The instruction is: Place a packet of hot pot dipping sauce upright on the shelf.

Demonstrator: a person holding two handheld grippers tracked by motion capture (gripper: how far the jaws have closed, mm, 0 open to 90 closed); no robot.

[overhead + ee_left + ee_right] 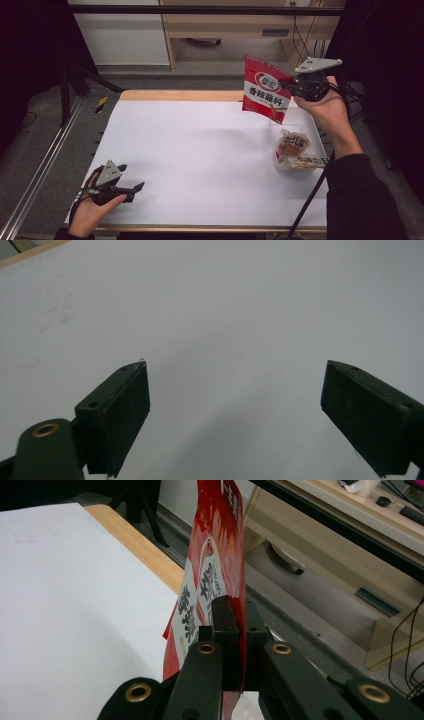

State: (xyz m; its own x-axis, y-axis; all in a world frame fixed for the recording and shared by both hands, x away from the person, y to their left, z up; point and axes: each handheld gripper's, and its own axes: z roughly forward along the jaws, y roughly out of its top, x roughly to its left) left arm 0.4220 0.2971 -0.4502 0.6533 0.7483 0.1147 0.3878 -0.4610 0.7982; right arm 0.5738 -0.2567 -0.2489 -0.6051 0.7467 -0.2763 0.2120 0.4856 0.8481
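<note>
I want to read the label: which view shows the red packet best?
The high view: the red packet faces the camera, its front print whole, pinched by the right gripper. The right gripper view shows it edge-on between the fingers.

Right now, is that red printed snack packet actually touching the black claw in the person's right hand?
Touching. In the right gripper view the right gripper has both black jaws pressed flat against the red snack packet; the high view shows the packet lifted above the white table.

red sauce packet (263, 88) | white label, upright | held aloft over table's far right edge
</note>
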